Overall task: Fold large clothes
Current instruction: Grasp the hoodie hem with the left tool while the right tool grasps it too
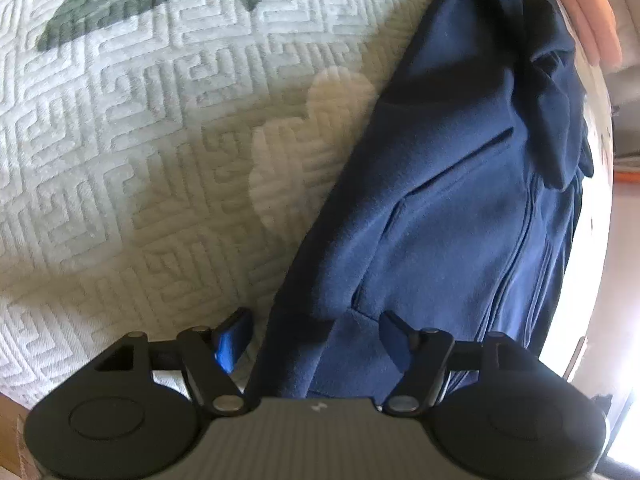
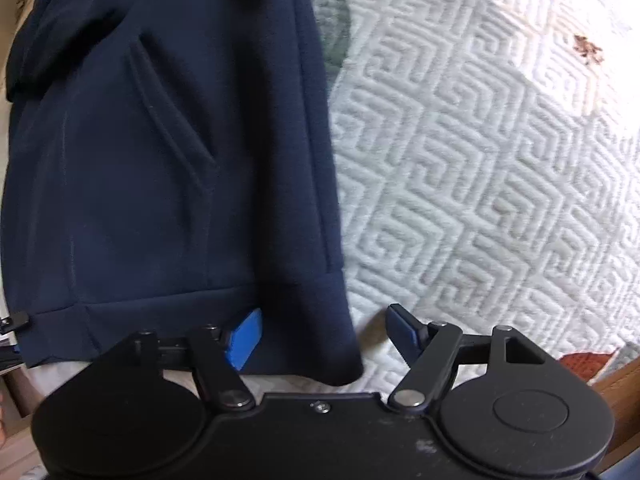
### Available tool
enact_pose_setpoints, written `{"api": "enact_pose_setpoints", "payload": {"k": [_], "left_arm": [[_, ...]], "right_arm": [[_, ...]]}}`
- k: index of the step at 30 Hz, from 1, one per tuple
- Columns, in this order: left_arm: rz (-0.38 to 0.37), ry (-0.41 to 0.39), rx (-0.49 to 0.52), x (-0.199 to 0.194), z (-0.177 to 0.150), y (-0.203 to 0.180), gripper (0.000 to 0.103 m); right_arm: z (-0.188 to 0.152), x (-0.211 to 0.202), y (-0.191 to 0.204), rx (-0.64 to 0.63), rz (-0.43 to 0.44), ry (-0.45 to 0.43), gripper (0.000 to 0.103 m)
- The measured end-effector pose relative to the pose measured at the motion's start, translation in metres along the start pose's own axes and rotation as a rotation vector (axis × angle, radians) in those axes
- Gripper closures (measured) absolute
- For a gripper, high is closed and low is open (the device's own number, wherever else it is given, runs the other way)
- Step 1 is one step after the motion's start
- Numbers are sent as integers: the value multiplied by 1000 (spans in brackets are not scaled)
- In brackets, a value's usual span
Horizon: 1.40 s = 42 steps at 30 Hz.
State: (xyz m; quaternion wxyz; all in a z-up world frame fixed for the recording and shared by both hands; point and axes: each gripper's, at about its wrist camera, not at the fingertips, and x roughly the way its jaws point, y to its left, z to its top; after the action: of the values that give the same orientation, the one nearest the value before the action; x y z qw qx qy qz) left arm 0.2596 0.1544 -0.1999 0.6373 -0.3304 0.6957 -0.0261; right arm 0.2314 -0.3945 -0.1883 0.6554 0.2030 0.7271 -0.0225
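The left gripper (image 1: 314, 340) points steeply down with its jaws spread and released; the hem corner of the navy jacket (image 1: 452, 184) lies between its blue pads (image 1: 228, 344), with a clear gap on the left pad's side, so nothing is clamped. The right gripper (image 2: 326, 336) is likewise released and wide apart, straddling the jacket's other hem corner: its left pad (image 2: 244, 338) sits over the hem band while the right pad sits over bare cover. From there the jacket (image 2: 168, 152) stretches away from both grippers, laid flat with its zipper line and a slanted pocket slit showing. It rests on a bed with a pale quilted bedspread (image 1: 140, 140) stitched in a maze pattern and printed with dark green leaves (image 1: 128, 4). A pink folded item (image 1: 588, 12) lies past the jacket's far end.
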Motion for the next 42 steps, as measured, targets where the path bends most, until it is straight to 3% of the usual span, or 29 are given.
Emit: {"api": "enact_pose_setpoints", "payload": {"k": [3, 5, 6, 7, 10, 14, 24, 27, 30, 31, 32, 34, 38, 42], "left_arm": [[-5, 16, 22, 1, 1, -4, 42], [-8, 19, 42, 2, 1, -6, 64], [-12, 17, 55, 2, 1, -7, 71], [-18, 17, 68, 3, 1, -10, 89], [-28, 2, 108, 2, 0, -21, 95], [-62, -15, 130, -4, 11, -30, 96], [-118, -48, 177, -19, 34, -48, 96], [-124, -44, 191, -20, 37, -50, 96], [-120, -16, 183, -15, 36, -43, 96], [-115, -13, 177, -13, 36, -41, 96], [-111, -10, 169, -12, 35, -37, 96], [-112, -3, 150, -10, 34, -30, 95], [-97, 3, 147, -7, 33, -25, 95], [-98, 6, 149, -8, 33, -23, 95]], "right_arm": [[1, -1, 2, -18, 7, -11, 30], [1, -3, 2, -31, 31, -15, 48], [2, -3, 4, -42, 37, -18, 52], [4, -4, 8, -57, 37, -25, 61], [5, -7, 15, -77, 56, -44, 85], [18, -26, 19, -84, 92, -96, 89], [36, -58, 37, -105, 177, -180, 90], [38, -55, 34, -156, 168, -117, 90], [28, -52, 35, -197, 95, -55, 74], [28, -53, 32, -192, 83, -50, 63], [29, -54, 27, -174, 84, -52, 43], [33, -55, 20, -136, 99, -85, 26], [43, -38, 14, -115, 93, -75, 28], [31, -20, 14, -114, 69, -52, 27]]}}
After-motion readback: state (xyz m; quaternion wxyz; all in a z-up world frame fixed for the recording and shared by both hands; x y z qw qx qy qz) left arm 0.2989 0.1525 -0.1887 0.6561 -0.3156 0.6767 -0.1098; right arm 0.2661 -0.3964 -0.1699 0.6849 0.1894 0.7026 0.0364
